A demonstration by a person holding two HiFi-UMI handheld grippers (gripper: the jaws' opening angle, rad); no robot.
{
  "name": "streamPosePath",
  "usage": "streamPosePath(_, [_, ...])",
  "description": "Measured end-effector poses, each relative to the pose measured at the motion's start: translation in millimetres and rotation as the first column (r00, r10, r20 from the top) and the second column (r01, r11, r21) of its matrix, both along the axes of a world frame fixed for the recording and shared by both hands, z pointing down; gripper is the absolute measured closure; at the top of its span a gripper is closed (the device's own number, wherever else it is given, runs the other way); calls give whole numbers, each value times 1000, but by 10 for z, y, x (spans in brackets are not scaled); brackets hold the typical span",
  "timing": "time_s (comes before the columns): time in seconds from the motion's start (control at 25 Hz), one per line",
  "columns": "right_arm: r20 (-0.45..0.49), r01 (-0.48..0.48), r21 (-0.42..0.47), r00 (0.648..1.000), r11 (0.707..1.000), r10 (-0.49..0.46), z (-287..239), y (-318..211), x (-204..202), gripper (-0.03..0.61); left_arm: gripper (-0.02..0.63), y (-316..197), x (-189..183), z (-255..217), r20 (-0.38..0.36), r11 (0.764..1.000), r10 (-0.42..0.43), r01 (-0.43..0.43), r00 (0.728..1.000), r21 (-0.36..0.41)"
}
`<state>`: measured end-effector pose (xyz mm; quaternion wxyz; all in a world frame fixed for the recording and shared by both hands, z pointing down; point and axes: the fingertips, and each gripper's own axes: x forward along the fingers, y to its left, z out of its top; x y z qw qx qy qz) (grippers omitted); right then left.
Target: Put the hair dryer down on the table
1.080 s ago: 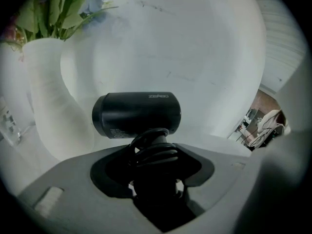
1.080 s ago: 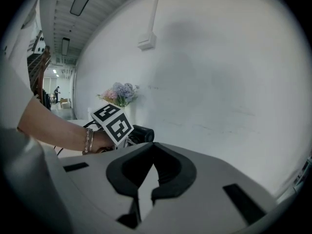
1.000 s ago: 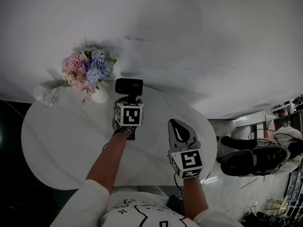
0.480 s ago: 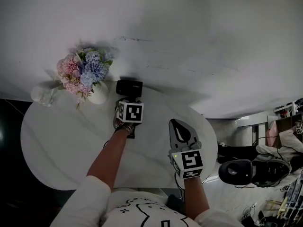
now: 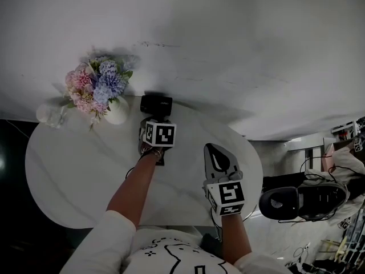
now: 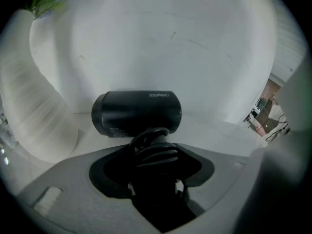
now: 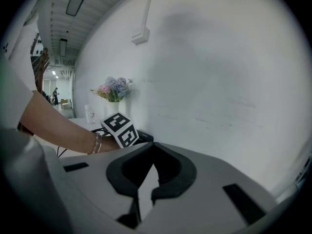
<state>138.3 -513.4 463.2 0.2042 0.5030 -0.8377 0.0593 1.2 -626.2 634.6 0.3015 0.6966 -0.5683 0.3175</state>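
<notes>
The black hair dryer is at the far side of the white oval table, close to the wall. My left gripper is shut on its handle, and its marker cube points toward me. In the left gripper view the dryer barrel lies crosswise just over the tabletop; I cannot tell whether it touches. The cord-wrapped handle is clamped between the jaws. My right gripper hovers over the table's right part, shut and holding nothing, and its tips meet.
A white vase of pink and blue flowers stands just left of the dryer, and a small glass jar is farther left. The wall runs right behind the table. Dark equipment and cables lie on the floor at the right.
My left gripper has sunk a little toward the table with the dryer still in it. The right gripper has stayed where it was. The dark equipment on the floor at the right has shifted.
</notes>
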Motion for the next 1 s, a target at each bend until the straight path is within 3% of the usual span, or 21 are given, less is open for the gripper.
streamPosePath(0.16, [8, -7, 0, 1000, 1000, 7, -16, 23, 17, 578, 362, 11, 46, 4, -18, 1000, 16, -16, 1000, 2])
streamPosePath(0.24, [10, -6, -1, 1000, 1000, 6, -23, 53, 21, 578, 289, 27, 104, 4, -35, 1000, 30, -30, 999, 2])
streamPosePath(0.32, [14, -3, 1, 1000, 1000, 3, -35, 82, 32, 578, 263, 51, 120, -15, -44, 1000, 29, -29, 999, 1])
streamPosePath(0.6, [48, 7, 11, 999, 1000, -8, -81, 156, 28, 578, 256, 191, 14, -234, -45, 999, 23, -21, 999, 48])
streamPosePath(1.0, [65, 66, 92, 995, 994, -72, -360, 198, -93, 578, 256, 543, -182, -570, -46, 995, 39, -35, 998, 96])
